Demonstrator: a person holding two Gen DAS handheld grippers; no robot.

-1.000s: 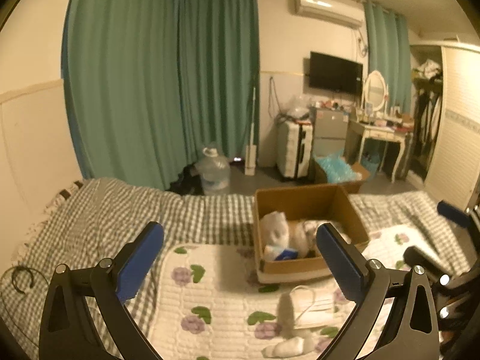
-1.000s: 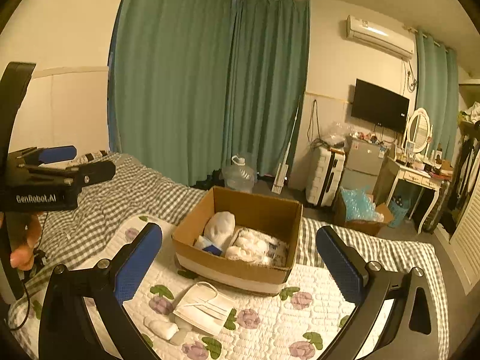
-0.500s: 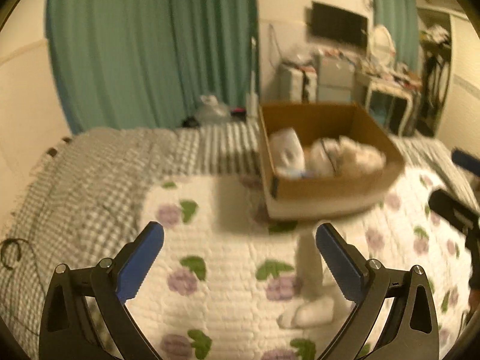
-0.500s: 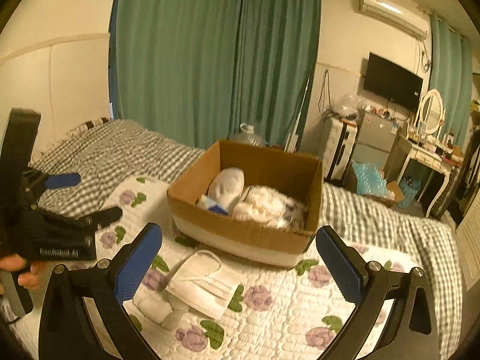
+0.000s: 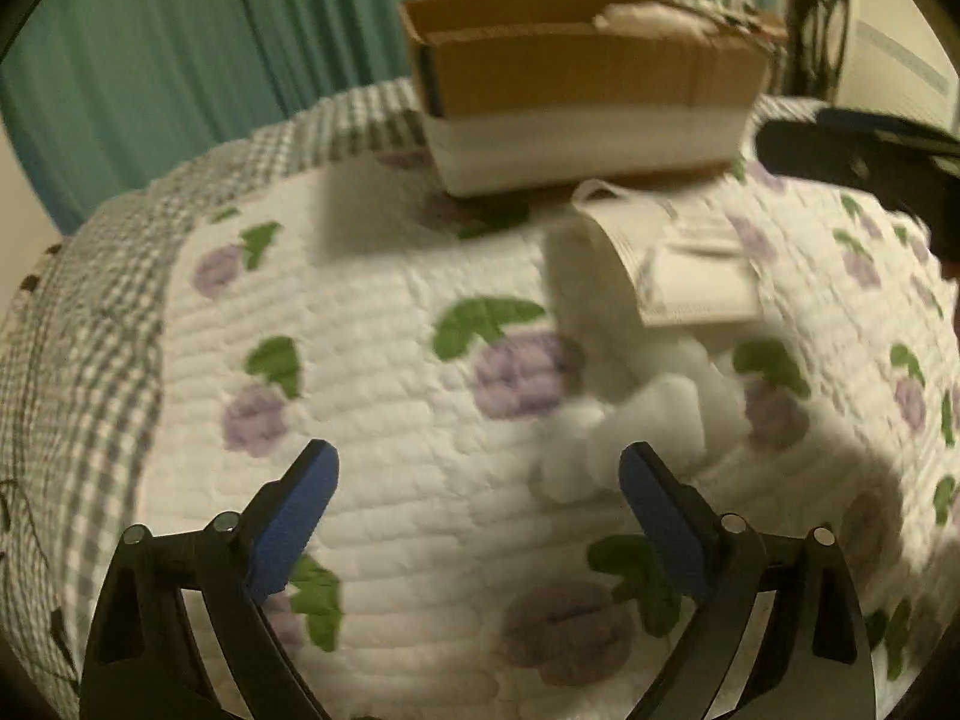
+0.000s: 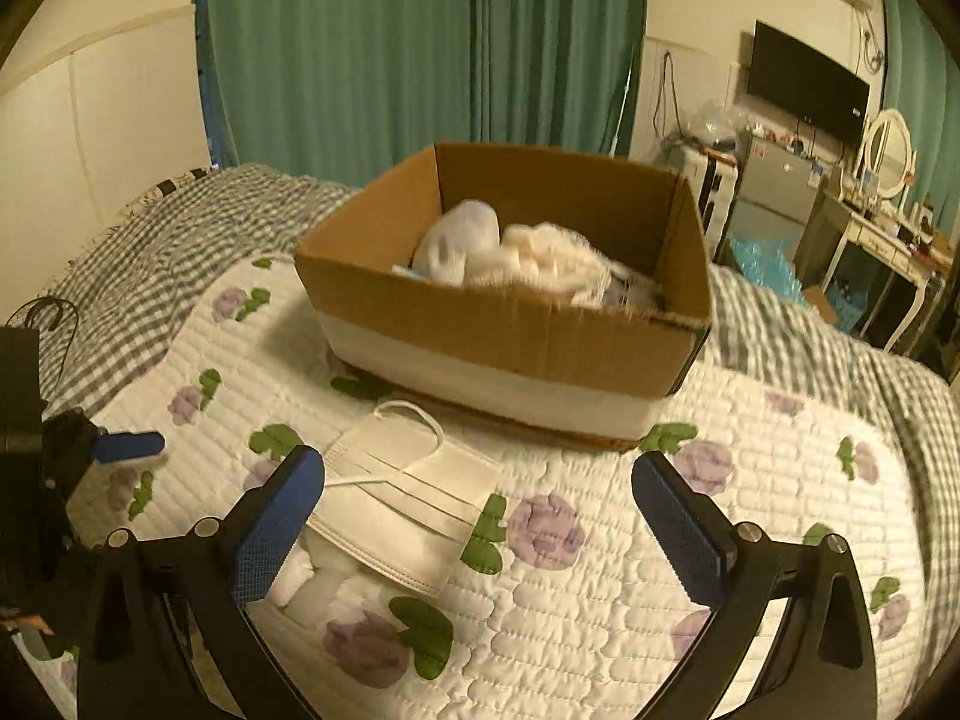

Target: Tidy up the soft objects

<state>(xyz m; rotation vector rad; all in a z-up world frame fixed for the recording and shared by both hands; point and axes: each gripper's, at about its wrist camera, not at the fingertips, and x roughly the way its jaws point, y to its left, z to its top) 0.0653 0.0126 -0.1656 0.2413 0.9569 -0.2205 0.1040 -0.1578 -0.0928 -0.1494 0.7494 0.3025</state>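
Left wrist view shows a white cotton clump [image 5: 636, 420] lying on the floral quilt [image 5: 372, 360], part tucked under a face mask [image 5: 690, 264] that sits just in front of the cardboard box [image 5: 576, 72]. Left gripper [image 5: 477, 474] hangs over the quilt with its jaws closing and nothing between them; the clump lies beside its right pad. Right gripper [image 6: 477, 498] is spread wide over the mask, gripping nothing. Judged step: reaching for loose items. Next move calls for centring the clump, then pinching gently.
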